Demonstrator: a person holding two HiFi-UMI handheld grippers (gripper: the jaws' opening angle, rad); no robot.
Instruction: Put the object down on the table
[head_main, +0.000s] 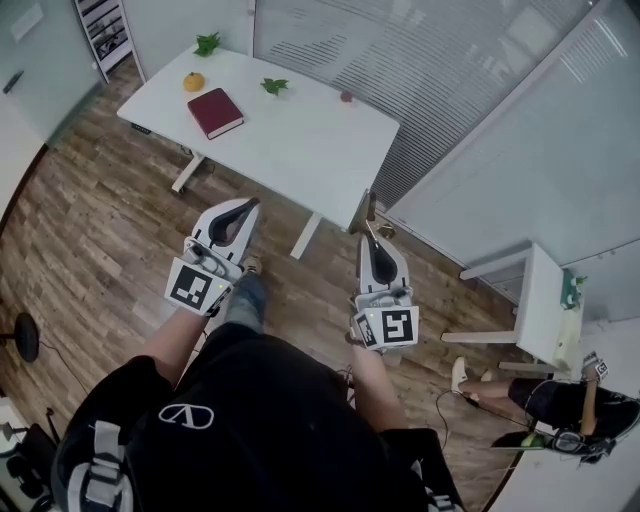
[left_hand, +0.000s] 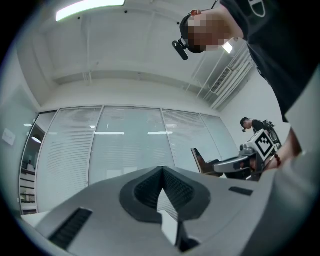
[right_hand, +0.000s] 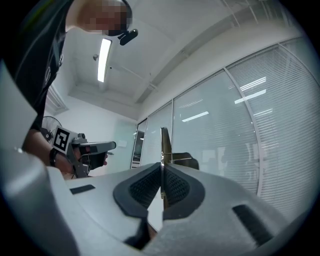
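The right gripper (head_main: 373, 233) pinches a thin brown thing (right_hand: 162, 142), well away from the white table (head_main: 300, 150), while the left gripper (head_main: 249, 206) has its jaws pressed together, and both wear black-and-white square markers.

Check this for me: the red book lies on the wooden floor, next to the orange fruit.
Wrong place: the red book lies on the white table, next to the orange fruit, as the head view shows.

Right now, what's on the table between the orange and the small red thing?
A green leafy sprig lies between them on the white table; the head view shows it.
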